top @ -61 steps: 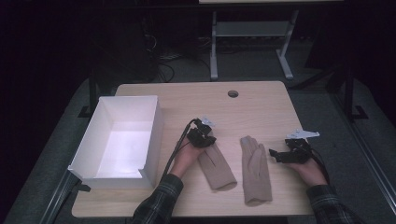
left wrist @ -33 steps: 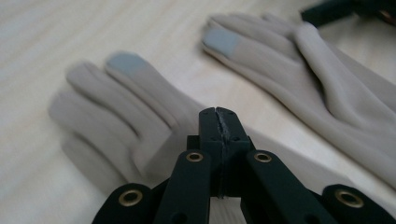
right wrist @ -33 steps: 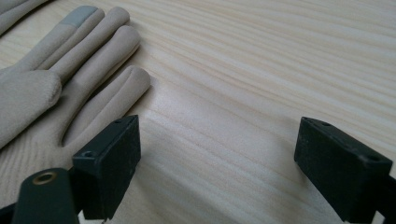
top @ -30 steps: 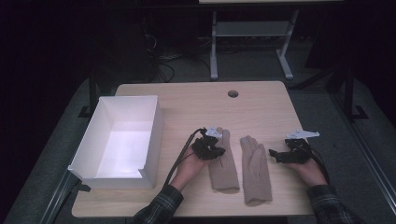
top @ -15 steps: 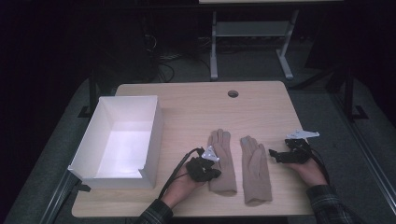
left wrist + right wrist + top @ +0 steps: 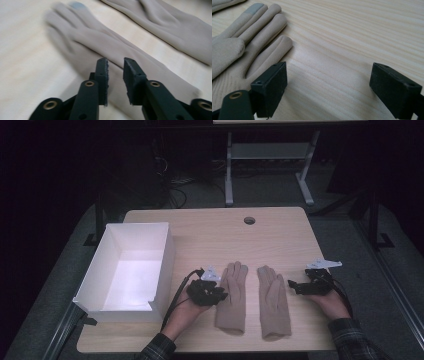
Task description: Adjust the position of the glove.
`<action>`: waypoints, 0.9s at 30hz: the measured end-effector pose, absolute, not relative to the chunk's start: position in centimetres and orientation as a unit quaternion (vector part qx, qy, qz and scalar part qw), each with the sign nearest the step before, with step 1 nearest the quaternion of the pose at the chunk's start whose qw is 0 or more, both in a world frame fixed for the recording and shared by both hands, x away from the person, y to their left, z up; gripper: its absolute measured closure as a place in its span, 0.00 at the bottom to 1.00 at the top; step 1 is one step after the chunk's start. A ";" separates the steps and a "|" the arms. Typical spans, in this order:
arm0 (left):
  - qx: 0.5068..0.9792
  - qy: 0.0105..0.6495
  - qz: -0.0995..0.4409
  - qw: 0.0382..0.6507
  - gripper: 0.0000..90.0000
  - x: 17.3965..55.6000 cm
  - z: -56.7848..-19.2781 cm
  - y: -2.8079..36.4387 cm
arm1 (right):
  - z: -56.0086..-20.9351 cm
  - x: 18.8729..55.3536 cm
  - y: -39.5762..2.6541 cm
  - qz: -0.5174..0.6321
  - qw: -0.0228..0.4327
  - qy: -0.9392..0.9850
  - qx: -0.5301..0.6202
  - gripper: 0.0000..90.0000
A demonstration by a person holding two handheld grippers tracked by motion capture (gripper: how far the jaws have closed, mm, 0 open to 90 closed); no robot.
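Lab: bare table [image 6: 210, 227], dark room

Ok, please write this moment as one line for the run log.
left gripper: narrow gap, at left glove | right gripper: open, beside right glove | white box: table's left | gloves: flat, side by side

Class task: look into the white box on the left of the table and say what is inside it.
The white box shows a bare, brightly lit white floor with nothing lying on it. The strip of floor just behind its near wall is hidden from the high view, so that part cannot be checked.
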State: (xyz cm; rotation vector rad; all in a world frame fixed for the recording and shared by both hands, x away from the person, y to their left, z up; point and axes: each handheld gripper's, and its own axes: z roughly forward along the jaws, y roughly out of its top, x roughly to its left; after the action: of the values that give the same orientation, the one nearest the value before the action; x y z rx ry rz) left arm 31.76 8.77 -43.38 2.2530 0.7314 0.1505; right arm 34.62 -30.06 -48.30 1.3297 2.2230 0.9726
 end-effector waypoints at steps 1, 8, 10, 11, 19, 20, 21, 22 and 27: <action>0.876 0.296 0.063 0.376 0.77 32.4 -43.4 8.9 | -48.3 34.6 -30.1 0.345 0.186 0.789 0.472 0.16; 0.865 0.333 0.057 0.370 0.64 35.2 -44.8 9.0 | -48.3 34.6 -30.1 0.345 0.186 0.789 0.472 0.16; 0.863 0.341 0.050 0.369 0.64 35.7 -45.2 8.9 | -48.3 34.6 -30.1 0.345 0.186 0.789 0.472 0.16; 0.864 0.342 0.051 0.366 0.64 35.8 -45.4 8.9 | -48.3 34.6 -30.1 0.345 0.186 0.789 0.472 0.16; 0.870 0.337 0.049 0.357 0.75 35.6 -46.4 8.4 | -48.3 34.6 -30.0 0.346 0.186 0.791 0.469 0.17; 0.871 0.333 0.051 0.356 0.77 35.5 -46.4 8.3 | -48.3 34.6 -30.0 0.347 0.187 0.792 0.466 0.18; 0.872 0.332 0.052 0.356 0.79 35.5 -46.4 8.3 | -48.3 34.6 -30.0 0.348 0.186 0.792 0.466 0.18; 0.872 0.332 0.051 0.357 0.81 35.4 -46.4 8.3 | -48.3 34.5 -29.9 0.348 0.185 0.792 0.465 0.18; 0.872 0.329 0.044 0.359 0.92 35.3 -46.4 8.2 | -47.8 34.3 -29.8 0.350 0.173 0.800 0.456 0.38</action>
State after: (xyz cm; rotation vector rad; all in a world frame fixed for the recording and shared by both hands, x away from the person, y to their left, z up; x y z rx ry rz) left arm 35.33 8.16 -46.43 2.2498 0.8497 0.1129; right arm 34.32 -29.78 -47.83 1.2929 2.2690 0.9939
